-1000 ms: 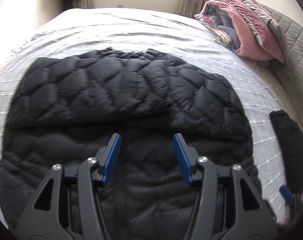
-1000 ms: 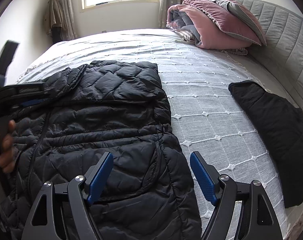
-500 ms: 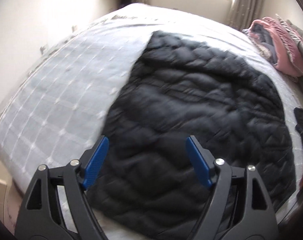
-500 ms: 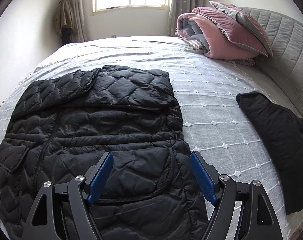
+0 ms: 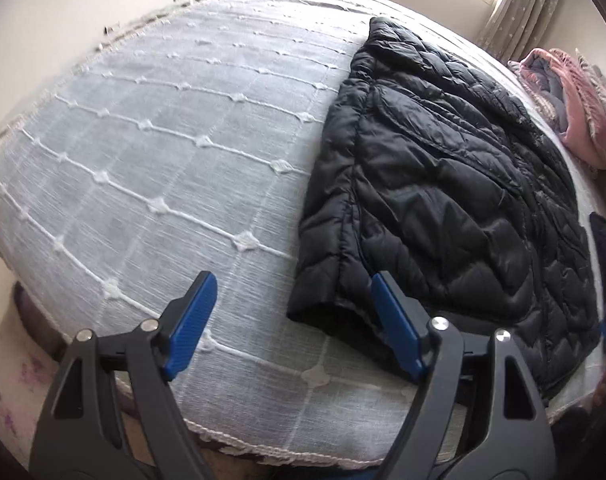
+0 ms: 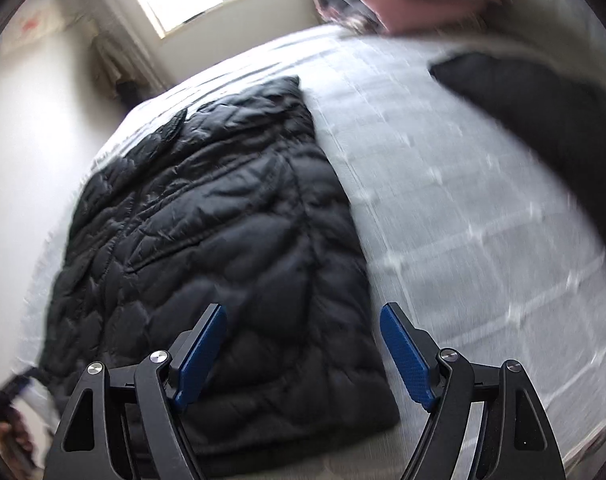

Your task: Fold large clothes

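Both wrist views low over bed (image 5: 151,168), sharing black jacket (image 5: 443,200).

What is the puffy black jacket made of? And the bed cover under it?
The black jacket looks like thin, slightly shiny synthetic shell, probably nylon, with stitched puffy quilting. The bed cover looks like matte woven cloth, maybe cotton, with raised white threads and small tufts.

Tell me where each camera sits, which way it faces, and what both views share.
Left wrist: on the left claw, looking along its open blue fingers at the bedspread and the black jacket, near its lower left corner.
Right wrist: on the right claw, also open, above the jacket's lower right corner; blurred.
Shared: jacket, bedspread, pink bedding, another dark garment.
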### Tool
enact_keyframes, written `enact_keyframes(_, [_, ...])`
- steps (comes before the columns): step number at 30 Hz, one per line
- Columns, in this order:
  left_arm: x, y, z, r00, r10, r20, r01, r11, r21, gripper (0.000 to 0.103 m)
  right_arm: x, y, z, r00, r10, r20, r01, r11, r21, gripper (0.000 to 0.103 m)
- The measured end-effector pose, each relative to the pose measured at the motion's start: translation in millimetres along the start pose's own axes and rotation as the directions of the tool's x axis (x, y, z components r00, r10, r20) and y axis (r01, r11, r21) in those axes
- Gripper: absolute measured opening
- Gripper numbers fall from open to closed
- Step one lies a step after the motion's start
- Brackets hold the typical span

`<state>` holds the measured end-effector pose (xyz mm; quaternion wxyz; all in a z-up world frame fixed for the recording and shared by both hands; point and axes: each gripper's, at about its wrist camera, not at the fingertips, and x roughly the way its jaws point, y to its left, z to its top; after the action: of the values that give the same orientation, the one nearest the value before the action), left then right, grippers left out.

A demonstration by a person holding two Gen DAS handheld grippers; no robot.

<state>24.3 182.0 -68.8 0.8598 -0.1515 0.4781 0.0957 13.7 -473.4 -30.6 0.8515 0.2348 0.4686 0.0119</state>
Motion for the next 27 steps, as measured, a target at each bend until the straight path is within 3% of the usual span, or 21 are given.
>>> enact_keyframes(3, [6,-1,0,0.999,-0.041,-0.018,0.041,0.999,-0.027,0.079,-2,-25,-7,0.999,0.022,-0.023,-0.019,0.994,0.107,0.078])
enact_keyframes(6, [15,0,2,0.996,-0.088,-0.032,0.086,0.995,-0.054,0.072,2,-32,-9,0.992,0.121,-0.048,-0.113,0.984,0.139,0.074])
enact_keyframes(10, [25,-2,2,0.987,-0.155,-0.049,0.150,0.985,-0.085,0.056,16,-31,-12,0.988,0.095,-0.120,-0.078,0.986,0.145,0.046])
enact_keyframes(11, [26,-3,2,0.985,-0.165,-0.050,0.160,0.983,-0.085,0.052,16,-30,-12,0.988,0.099,-0.118,-0.082,0.987,0.140,0.044])
enact_keyframes(15, [30,-13,4,0.984,-0.170,-0.058,0.166,0.984,-0.060,0.050,18,-26,-14,0.986,0.094,-0.138,-0.077,0.990,0.118,0.027])
enact_keyframes(16, [31,-15,4,0.984,-0.169,-0.062,0.166,0.985,-0.052,0.046,18,-23,-15,0.986,0.088,-0.140,-0.074,0.992,0.104,0.022])
enact_keyframes(18, [32,-19,4,0.981,-0.183,-0.070,0.181,0.983,-0.042,0.024,17,-18,-16,0.989,0.077,-0.127,-0.067,0.995,0.077,0.016])
enact_keyframes(21, [28,-25,6,0.983,-0.173,-0.063,0.172,0.985,-0.025,0.015,12,-7,-18,0.994,0.039,-0.098,-0.037,0.999,0.028,0.011])
enact_keyframes(27, [6,-34,4,0.989,-0.146,-0.018,0.146,0.989,0.023,0.011,6,1,-18,0.998,0.012,-0.059,-0.012,1.000,-0.008,0.008])
